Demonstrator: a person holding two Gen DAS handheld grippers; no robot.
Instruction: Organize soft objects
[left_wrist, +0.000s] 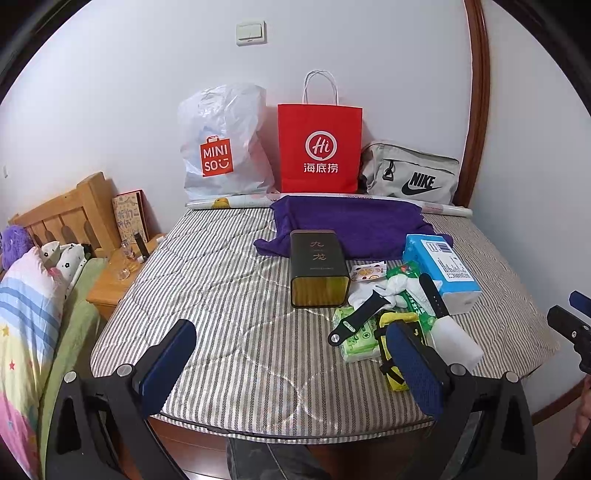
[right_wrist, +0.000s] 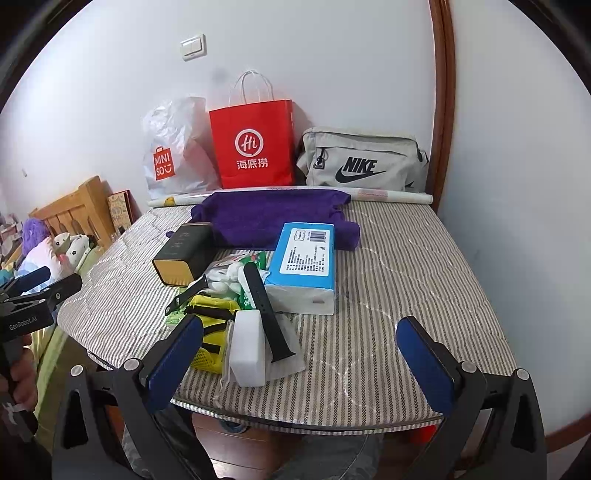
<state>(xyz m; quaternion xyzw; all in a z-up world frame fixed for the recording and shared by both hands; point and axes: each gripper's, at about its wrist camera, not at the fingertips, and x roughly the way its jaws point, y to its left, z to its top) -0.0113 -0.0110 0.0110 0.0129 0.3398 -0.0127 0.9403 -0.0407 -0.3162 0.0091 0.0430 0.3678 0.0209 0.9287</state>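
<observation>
between our fingers: both grippers stand wide apart and hold nothing; left gripper (left_wrist: 291, 365), right gripper (right_wrist: 299, 362).
just ahead of the right gripper: white sponge block (right_wrist: 248, 347) under a black watch strap (right_wrist: 264, 310), a yellow mesh pouch (right_wrist: 212, 332) touching it.
beyond that: blue tissue pack (right_wrist: 303, 262), dark tin (right_wrist: 184, 254), purple towel (right_wrist: 269, 218).
far from us, at the wall: red paper bag (right_wrist: 255, 147), grey nike bag (right_wrist: 362, 162).
step: we judge sorting not yet begun.
next move: close on one soft piece, probably the sponge, clear of the strap.
</observation>
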